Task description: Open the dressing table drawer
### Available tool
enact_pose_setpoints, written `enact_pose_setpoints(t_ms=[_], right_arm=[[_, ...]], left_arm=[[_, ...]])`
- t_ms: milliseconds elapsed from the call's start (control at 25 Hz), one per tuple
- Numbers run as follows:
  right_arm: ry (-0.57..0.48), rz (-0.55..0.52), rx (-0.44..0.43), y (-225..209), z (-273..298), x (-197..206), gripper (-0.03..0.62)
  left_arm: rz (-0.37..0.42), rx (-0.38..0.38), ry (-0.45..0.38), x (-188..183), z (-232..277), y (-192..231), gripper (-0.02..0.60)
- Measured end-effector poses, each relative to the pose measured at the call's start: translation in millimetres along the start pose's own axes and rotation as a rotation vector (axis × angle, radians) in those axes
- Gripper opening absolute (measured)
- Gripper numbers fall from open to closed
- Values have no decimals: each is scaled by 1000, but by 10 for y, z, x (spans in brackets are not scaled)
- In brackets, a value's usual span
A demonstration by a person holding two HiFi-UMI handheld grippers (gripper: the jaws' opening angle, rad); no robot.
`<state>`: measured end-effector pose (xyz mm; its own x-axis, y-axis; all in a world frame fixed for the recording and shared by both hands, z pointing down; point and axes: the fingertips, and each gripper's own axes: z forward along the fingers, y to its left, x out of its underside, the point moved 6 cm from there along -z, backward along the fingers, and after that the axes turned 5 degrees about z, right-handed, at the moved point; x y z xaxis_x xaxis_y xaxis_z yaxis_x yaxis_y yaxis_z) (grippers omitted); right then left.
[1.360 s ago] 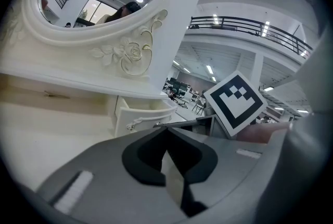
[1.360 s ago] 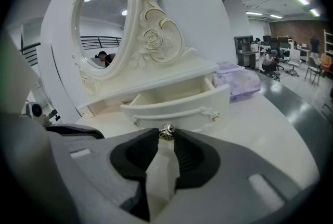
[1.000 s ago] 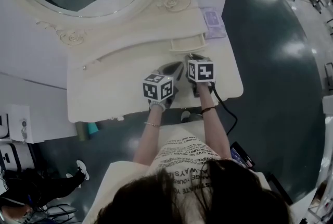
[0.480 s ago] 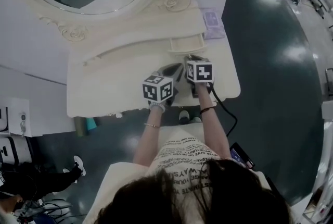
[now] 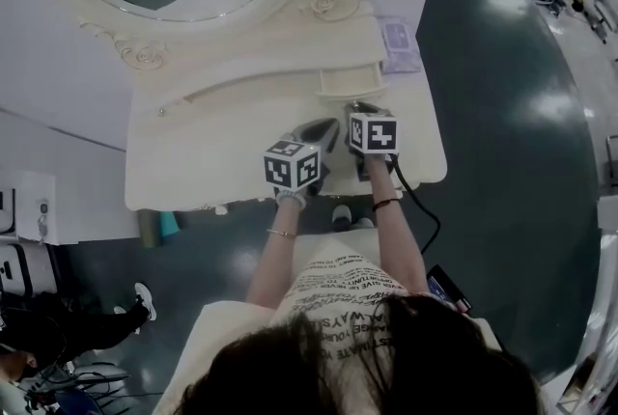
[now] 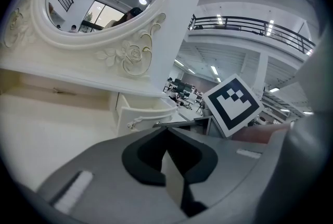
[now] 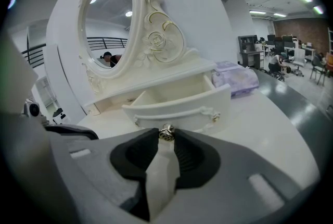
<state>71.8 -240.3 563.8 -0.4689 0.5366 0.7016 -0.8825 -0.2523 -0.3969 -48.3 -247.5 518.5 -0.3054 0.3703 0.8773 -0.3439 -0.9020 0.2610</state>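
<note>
Right claw [image 7: 166,134] pinching drawer knob [image 7: 166,132], left claw [image 6: 167,129] closed, empty

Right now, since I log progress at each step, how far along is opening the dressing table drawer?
Mostly done: the drawer stands pulled out of the dressing table, its inside showing. In hand: the right gripper is closed on the knob. The left gripper is shut and empty. Left: perhaps a little more pull, then releasing the knob.

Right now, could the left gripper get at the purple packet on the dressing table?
Probably not directly: the right gripper, jaws on the knob, and the open drawer stand between the left gripper and the purple packet.
</note>
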Motion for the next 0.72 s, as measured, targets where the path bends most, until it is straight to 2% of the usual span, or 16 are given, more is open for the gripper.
enact_pose_setpoints(t_ms=[440,720], right_arm=[[-10,-1,-22,-8,-22,-14,109],[-12,-49,-54,-26,-159,-20,109]], left_arm=[[2,22,7,28,23,-49,0],[-9,37,-4,45,5,-45,0]])
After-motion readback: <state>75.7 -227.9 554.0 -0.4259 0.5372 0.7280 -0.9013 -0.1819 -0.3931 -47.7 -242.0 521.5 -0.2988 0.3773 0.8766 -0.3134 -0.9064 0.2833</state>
